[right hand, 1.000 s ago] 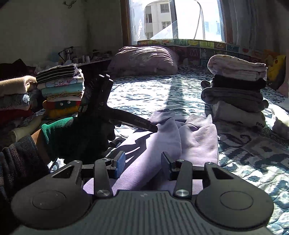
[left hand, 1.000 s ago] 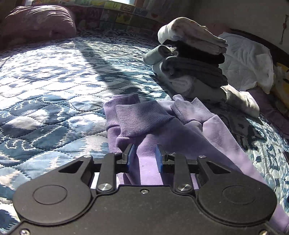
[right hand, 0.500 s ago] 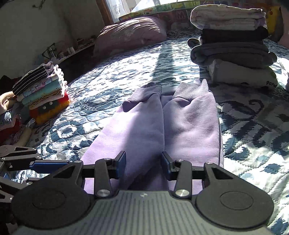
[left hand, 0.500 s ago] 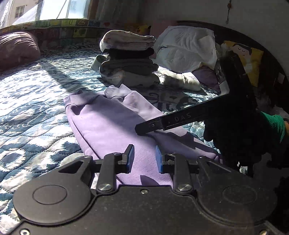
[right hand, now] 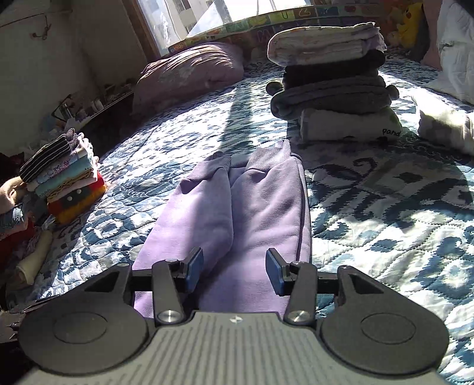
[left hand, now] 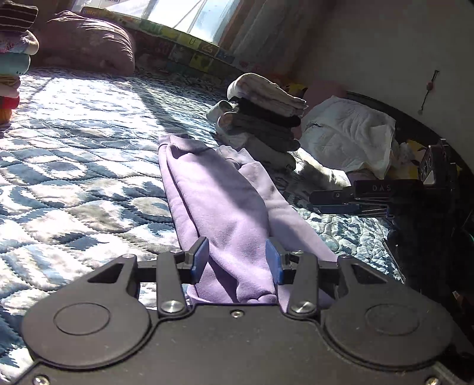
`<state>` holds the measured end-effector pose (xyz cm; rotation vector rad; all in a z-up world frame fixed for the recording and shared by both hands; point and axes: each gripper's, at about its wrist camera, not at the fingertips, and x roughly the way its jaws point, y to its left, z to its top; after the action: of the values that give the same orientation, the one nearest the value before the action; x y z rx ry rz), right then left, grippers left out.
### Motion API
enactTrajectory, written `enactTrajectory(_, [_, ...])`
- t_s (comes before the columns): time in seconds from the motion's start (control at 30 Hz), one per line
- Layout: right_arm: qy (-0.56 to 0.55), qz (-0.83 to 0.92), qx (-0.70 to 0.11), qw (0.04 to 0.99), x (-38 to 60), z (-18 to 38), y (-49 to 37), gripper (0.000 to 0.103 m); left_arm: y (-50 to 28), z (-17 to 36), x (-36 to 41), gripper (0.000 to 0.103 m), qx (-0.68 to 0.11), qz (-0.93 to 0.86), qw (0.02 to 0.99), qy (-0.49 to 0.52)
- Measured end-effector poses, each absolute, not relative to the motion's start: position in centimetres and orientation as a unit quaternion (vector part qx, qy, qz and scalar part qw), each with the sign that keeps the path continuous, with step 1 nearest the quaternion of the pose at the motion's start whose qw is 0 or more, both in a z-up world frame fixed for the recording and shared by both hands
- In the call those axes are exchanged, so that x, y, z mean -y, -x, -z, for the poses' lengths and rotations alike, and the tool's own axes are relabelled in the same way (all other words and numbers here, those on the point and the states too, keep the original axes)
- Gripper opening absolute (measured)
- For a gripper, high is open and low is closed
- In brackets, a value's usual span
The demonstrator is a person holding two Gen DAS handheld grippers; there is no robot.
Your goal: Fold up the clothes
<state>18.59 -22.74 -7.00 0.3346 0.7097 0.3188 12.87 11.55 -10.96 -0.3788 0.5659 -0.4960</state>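
Purple sweatpants (right hand: 237, 213) lie lengthwise on the bed's blue-and-white quilt (right hand: 385, 222), folded so both legs run side by side, cuffs at the far end. In the left wrist view the same garment (left hand: 219, 207) stretches away from you, its near end bunched up between the fingers.

Your left hand-held gripper (left hand: 237, 260) has its jaws spread wide, blue pads (left hand: 199, 260) on either side of the raised near fold; whether the pads touch the cloth cannot be told, and nothing is clamped. Your right hand-held gripper (right hand: 234, 269) is likewise wide open, low over the near part of the sweatpants, gripping nothing. From the left wrist view, the right one also shows at the right (left hand: 349, 201), over the quilt just beside the garment.

Far right of the cuffs: a stack of folded clothes (right hand: 331, 86), white on top, dark and grey below. Far left: a second, colourful stack (right hand: 65, 183) at the bed edge. A purple pillow (right hand: 189, 74) lies at the far end under the window (right hand: 183, 17).
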Motion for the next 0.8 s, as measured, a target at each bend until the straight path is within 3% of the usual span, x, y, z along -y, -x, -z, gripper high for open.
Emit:
enactTrajectory(0.1, [-0.238,-0.133,-0.344,0.899,26.5,9.2,-15.5,0.059,-11.8,12.1,-13.3,0.065,-0.306,0.209,0.887,0.277])
enactTrajectory(0.33, [-0.461,-0.131,-0.323,0.816,31.2,16.7,-10.5,0.066,-9.9,15.6,-14.6,0.068,-0.368,0.184,0.805,0.427])
enactTrajectory(0.4, [-0.468,-0.141,-0.322,0.811,30.5,17.0,-10.5,0.068,-9.7,15.8,-14.3,0.070,-0.374,0.186,0.791,0.447])
enactTrajectory(0.5, [-0.463,-0.164,-0.337,0.803,29.3,17.0,-11.1,0.081,-9.9,15.8,-13.5,0.072,-0.380,0.186,0.785,0.454])
enactTrajectory(0.67, [-0.449,-0.172,-0.348,0.805,27.7,16.8,-11.1,0.074,-10.3,16.3,-12.5,0.073,-0.382,0.171,0.776,0.472])
enactTrajectory(0.8, [-0.495,-0.172,-0.339,0.781,28.1,17.2,-11.4,0.079,-10.3,16.8,-12.4,0.073,-0.381,0.160,0.751,0.515])
